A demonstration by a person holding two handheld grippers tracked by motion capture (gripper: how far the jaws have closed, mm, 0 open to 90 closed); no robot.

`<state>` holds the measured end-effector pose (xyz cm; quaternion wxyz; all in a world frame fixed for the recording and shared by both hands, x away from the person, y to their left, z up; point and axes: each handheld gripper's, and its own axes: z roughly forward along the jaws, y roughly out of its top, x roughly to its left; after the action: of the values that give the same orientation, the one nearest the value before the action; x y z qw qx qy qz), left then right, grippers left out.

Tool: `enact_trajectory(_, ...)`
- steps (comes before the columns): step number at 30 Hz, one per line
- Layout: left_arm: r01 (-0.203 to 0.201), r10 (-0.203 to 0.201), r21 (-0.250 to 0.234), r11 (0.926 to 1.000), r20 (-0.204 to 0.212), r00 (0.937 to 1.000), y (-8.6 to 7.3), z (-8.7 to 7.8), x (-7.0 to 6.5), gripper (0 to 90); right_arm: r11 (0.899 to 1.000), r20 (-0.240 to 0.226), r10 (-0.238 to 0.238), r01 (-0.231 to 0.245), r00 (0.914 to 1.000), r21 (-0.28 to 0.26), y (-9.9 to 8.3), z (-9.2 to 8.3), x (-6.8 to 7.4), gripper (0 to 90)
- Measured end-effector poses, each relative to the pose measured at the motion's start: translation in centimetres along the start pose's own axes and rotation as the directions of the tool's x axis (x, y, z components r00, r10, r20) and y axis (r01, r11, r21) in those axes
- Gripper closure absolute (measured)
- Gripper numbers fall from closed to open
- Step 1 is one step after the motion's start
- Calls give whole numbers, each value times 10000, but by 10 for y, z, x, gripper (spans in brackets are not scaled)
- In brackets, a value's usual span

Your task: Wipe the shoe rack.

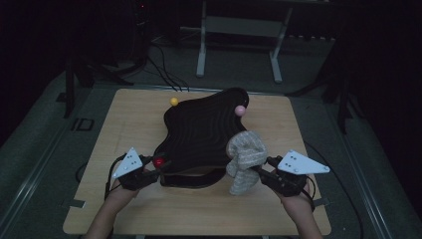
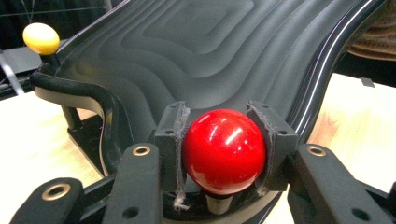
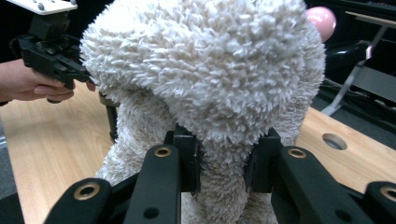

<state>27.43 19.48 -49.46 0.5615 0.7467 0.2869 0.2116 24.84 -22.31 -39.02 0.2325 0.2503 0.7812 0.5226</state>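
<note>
We see our left gripper point(image 2: 223, 154) clamped on the glossy red ball point(image 2: 224, 150) at the near corner of the black ridged tray point(image 1: 199, 132), while our right gripper point(image 3: 223, 163) pinches a fluffy cream cloth point(image 3: 205, 70) draped over the tray's right edge.

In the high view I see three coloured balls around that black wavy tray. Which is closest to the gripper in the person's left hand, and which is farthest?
1. Red ball: clamped in the left gripper, at the tray's near left corner.
2. Yellow ball: at the tray's far left edge.
3. Pink ball: at the far right corner, farthest.
</note>
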Motion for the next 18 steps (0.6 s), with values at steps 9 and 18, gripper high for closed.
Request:
enact_trajectory(9,22,-22,-53,10000,35,10000,0,0,3,593,9994,-215,-240,245,9995,234,-5,1,12,707)
enact_trajectory(18,104,-103,-101,9999,98,9999,-1,1,5,594,9975,-372,-581,595,9976,381,-6,10,20,707)
